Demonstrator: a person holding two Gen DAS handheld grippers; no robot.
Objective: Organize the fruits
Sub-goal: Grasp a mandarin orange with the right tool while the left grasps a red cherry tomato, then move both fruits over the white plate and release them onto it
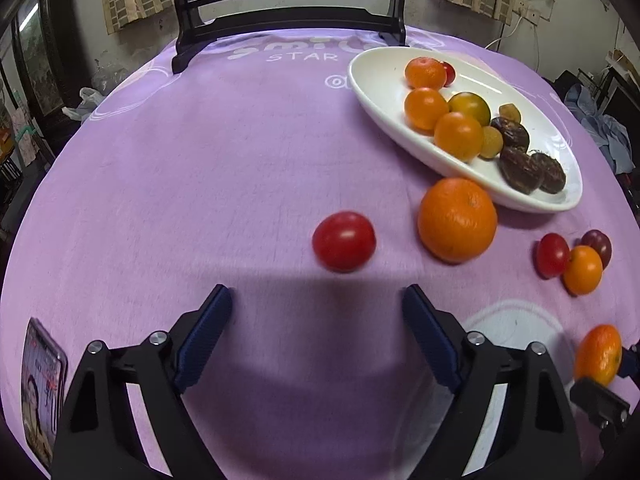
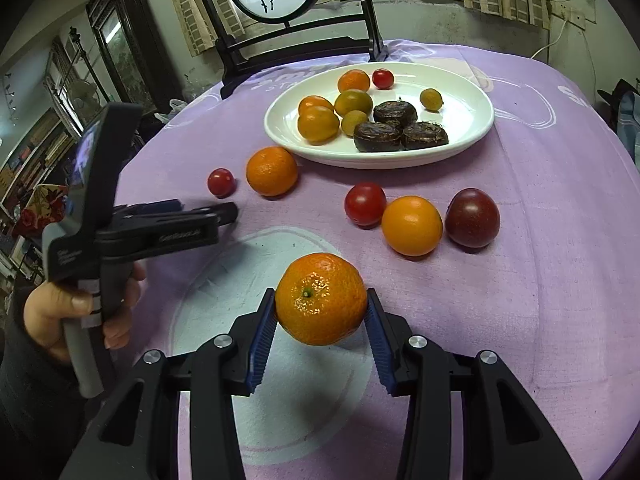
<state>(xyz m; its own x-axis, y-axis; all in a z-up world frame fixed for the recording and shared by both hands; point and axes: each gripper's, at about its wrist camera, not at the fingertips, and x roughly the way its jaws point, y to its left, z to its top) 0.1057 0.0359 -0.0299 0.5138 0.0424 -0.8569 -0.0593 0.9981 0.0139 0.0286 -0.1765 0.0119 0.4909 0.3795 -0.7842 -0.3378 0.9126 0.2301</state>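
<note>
Tongs in my right hand (image 2: 321, 312) clamped a round orange mandarin (image 2: 321, 299) above the tabletop, bound for the white oval plate (image 2: 472, 128); my left tongs (image 1: 318, 312) gaped wide toward a red cherry tomato (image 1: 344, 241).

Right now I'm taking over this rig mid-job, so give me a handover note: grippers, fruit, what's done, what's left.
Right gripper: shut on a mandarin, lifted off the purple tablecloth.
Left gripper: open, empty, aimed at a loose red cherry tomato.
White oval plate: already holds orange, yellow-green and red tomatoes and three dark brown fruits.
Still on the cloth: that red tomato, a large mandarin beside the plate, and a cluster of a red tomato, an orange tomato and a dark purple tomato.
Left: plate the held mandarin, then these five.
</note>
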